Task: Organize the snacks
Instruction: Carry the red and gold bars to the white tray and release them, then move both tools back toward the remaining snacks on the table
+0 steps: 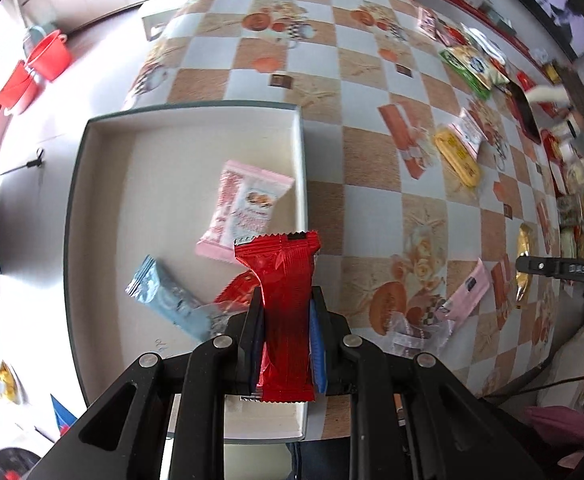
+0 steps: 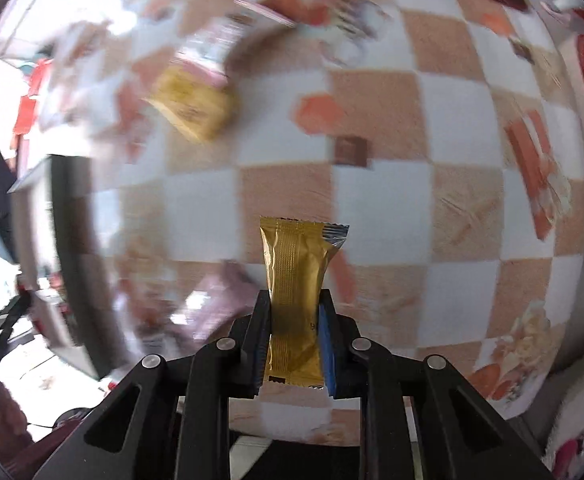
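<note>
Left gripper (image 1: 285, 320): clamped on crinkly red wrapper (image 1: 283, 304), above the white box's (image 1: 103, 184) right wall.
Right gripper (image 2: 295, 320): clamped on glossy gold wrapper (image 2: 296, 280), over checkered tablecloth (image 2: 472, 208).

The cloth (image 1: 372, 152) is checked tan and white. The tray (image 1: 131, 184) is white; its packets are pink (image 1: 243, 208), blue (image 1: 163, 292) and red (image 1: 287, 312). One packet (image 2: 294, 300) is gold

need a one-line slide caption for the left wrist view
Left gripper holds a red snack bar over the white tray, where pink and blue packets already lie.
</note>
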